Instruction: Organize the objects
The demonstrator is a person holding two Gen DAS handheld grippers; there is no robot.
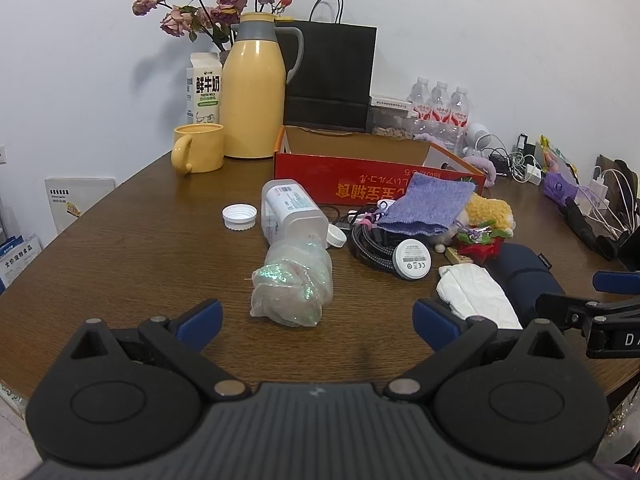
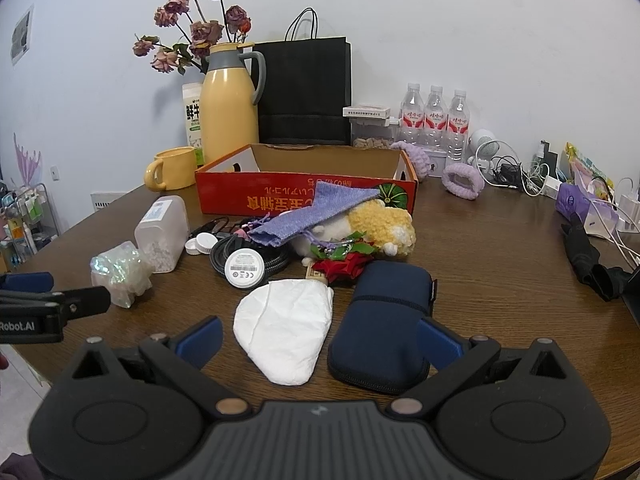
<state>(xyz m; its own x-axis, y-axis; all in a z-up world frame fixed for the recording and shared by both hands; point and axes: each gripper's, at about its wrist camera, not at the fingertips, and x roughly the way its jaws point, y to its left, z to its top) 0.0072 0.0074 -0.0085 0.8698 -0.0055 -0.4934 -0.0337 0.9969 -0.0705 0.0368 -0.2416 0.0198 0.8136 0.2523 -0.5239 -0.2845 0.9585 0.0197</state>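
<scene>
Both the left gripper [image 1: 318, 322] and the right gripper [image 2: 318, 334] have matte black bodies with ribbed grey centres, round side discs, brass-coloured pivot pins and blue finger pads [image 2: 200, 340]. White lettering reads "Robot.AI".

The white milk carton [image 2: 193, 118] is largely hidden behind the yellow thermos jug [image 2: 229, 108]. The coiled black braided cable [image 1: 370, 246] is partly covered by the purple knitted pouch [image 1: 426, 204]. The box floor cannot be seen behind the red cardboard box [image 2: 306, 196] wall.
</scene>
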